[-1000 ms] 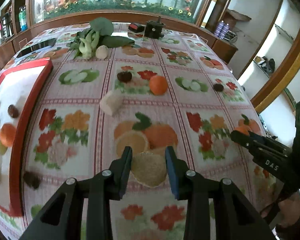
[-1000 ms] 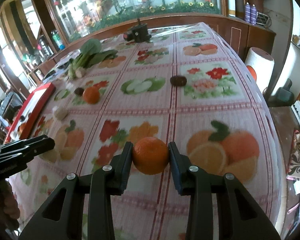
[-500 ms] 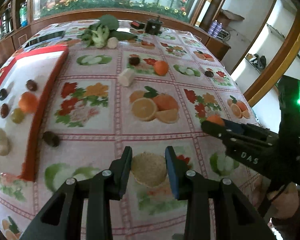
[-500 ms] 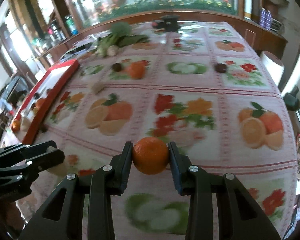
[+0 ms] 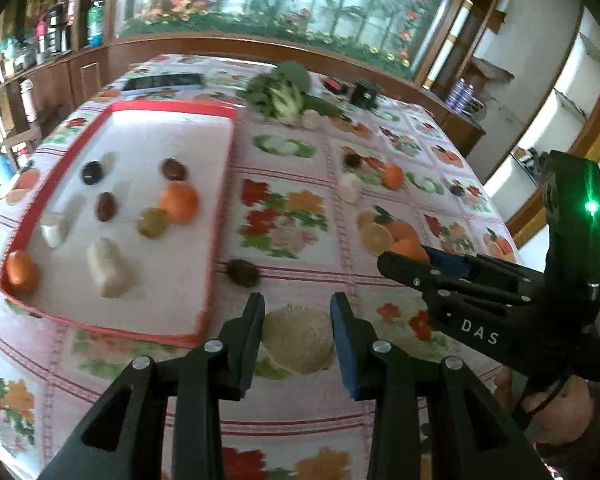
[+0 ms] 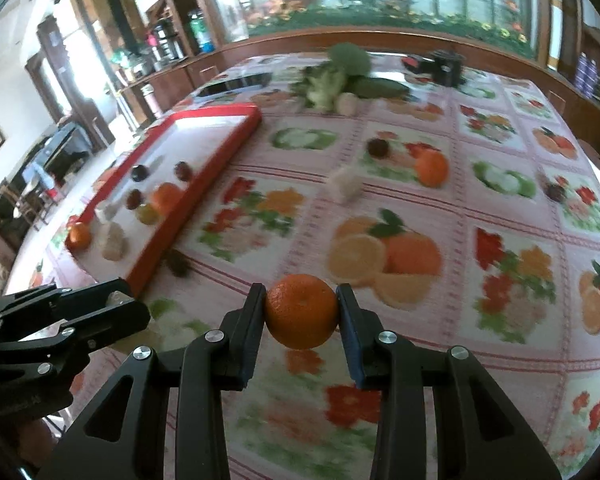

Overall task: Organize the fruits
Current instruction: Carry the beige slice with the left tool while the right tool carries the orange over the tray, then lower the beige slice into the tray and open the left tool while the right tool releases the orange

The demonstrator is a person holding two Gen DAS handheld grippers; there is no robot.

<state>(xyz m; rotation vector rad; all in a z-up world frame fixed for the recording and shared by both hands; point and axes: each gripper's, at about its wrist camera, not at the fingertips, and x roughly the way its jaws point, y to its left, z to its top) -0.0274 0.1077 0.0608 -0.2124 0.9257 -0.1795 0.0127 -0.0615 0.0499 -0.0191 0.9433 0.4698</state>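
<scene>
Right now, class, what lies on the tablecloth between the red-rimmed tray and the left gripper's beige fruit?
One dark brown fruit lies beside the red-rimmed tray, before the left gripper and its beige fruit; left wrist view.

Ahead-left of the left claw, a dark fruit lies just beside the red tray's rim; the tray's near-right corner shows bare floor.
</scene>
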